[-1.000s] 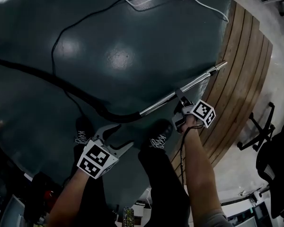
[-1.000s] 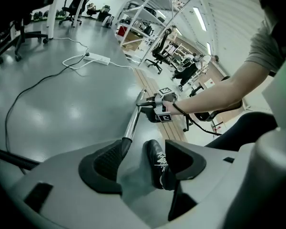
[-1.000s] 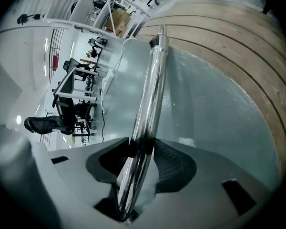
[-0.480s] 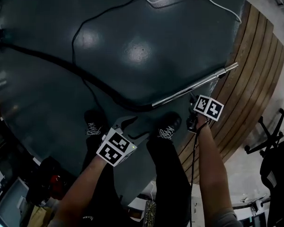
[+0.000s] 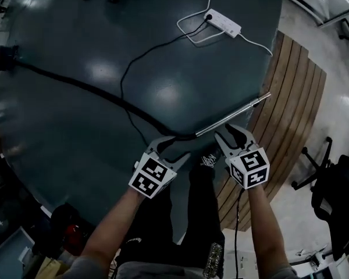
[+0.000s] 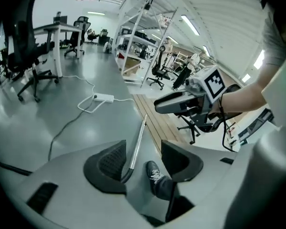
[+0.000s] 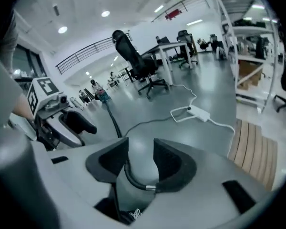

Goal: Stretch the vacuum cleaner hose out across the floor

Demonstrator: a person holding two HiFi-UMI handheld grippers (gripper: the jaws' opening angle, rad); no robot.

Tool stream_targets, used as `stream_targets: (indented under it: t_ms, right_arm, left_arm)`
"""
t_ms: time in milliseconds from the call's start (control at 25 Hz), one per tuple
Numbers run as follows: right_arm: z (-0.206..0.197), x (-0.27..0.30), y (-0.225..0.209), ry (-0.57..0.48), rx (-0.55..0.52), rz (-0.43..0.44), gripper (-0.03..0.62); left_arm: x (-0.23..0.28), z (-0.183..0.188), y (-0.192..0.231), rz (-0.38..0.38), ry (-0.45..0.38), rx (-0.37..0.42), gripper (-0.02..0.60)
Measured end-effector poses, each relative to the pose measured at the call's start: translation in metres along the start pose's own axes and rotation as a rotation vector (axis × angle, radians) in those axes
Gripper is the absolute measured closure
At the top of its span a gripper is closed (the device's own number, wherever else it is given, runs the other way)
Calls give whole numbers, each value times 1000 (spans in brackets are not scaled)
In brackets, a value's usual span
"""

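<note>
Underfoot, glossy dark floor (image 5: 163,51), hose (image 5: 75,86) across, left gripper (image 5: 171,150), right gripper (image 5: 228,133), jaws apart, empty, left's just narrowing.

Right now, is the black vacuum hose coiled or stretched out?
Stretched out: the black vacuum hose runs uncoiled across the dark floor.

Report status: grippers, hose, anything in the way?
Left gripper open, empty, jaws just closed a little; right gripper open, empty. Hose flat along floor, metal tube at near end. Thin black cord crosses it.
</note>
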State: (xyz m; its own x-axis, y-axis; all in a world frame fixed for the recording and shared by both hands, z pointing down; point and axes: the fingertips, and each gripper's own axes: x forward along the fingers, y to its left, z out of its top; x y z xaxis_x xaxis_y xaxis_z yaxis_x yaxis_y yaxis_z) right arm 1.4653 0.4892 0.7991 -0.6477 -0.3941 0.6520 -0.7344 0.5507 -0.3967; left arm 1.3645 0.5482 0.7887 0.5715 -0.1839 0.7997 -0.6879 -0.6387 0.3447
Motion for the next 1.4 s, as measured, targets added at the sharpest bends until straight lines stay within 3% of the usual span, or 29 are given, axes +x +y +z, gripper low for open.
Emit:
stream_targets:
  t_ms: [280,560,680,960,1160,1400]
  right_arm:
    - [110,-56,161,-160,-133,-7,428]
    - [173,-105,309,-246,-261,-38,570]
    - [197,-118,359,-277,-342,5,586]
    - [255,-155,481,-374,-491,104,586]
    - [291,-174,548,-464,-577,185,586]
    - [312,-195,610,-505,-647,333,586]
  left_arm:
    - [-150,14,-12,58,-147,102,407]
    - [-295,8,-23,121,-306,137,495]
    - [-354,17,-20,188,-407,139,574]
    - [-497,25,-40,252,-637,81,574]
    - [-564,26,-52,362,-727,100,573]
    - [-619,23,-62,468,-825,6,574]
